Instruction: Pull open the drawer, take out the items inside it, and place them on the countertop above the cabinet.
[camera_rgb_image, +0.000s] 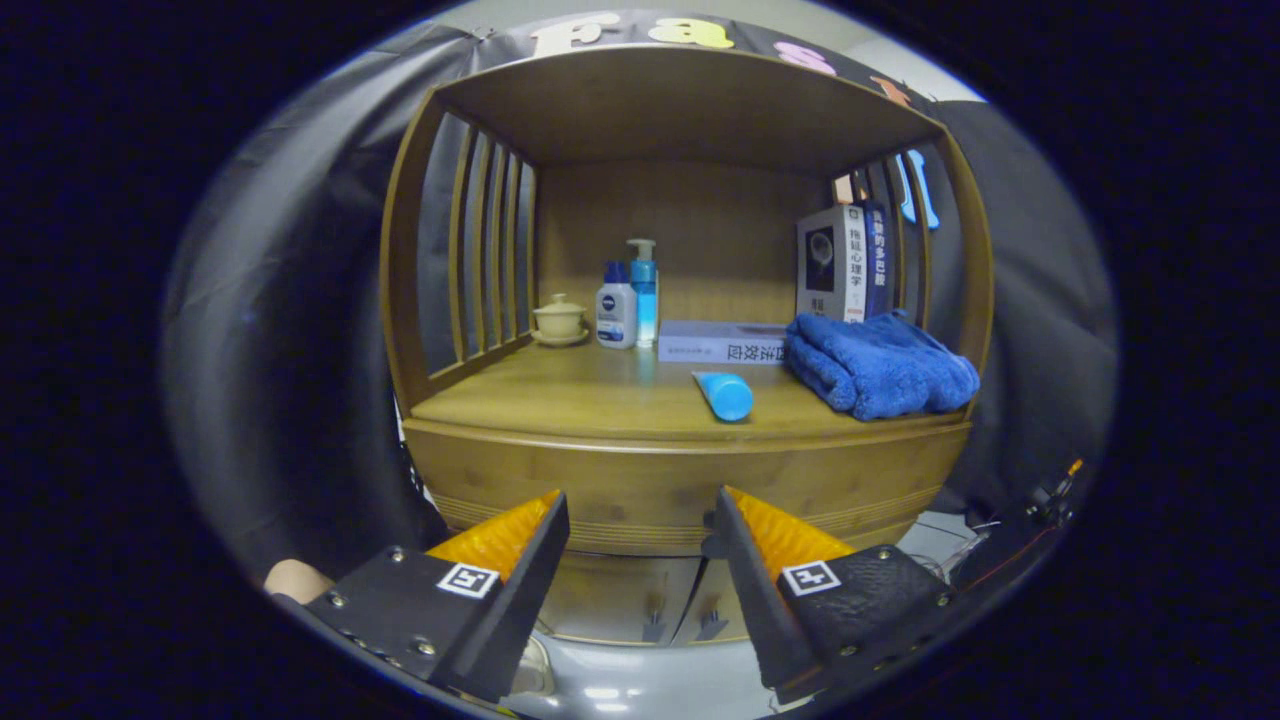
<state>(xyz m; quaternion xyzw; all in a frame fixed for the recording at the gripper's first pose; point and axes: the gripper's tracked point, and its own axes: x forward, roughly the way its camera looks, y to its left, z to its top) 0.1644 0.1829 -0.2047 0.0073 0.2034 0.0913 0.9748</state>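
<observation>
Two fingers of the hand-held gripper (638, 520) stick out low in the gripper view, spread apart with nothing between them, so it is released. Each finger is a wedge shape with a ridged pad on its inner side and a small square marker on top. Just ahead of the fingertips is the curved wooden front of the cabinet (680, 480), smooth and grainy, with thin grooved lines running across it. Below that front, between the fingers, sit two pale drawer fronts (625, 598) with small dark handles; they look closed. On top is the desk (590, 400), a flat wooden board with a wooden roof and thin slats on both sides. A round blue tube (724, 394) lies on the desk near the front edge. Beside it is a fluffy blue towel (877, 365), folded and soft. Behind them a flat white book (720, 343) lies down, and two more books (845, 262) stand upright. At the back stand a small lidded cup (559, 320), a white bottle (616, 314) and a clear blue pump bottle (645, 290), close together.
</observation>
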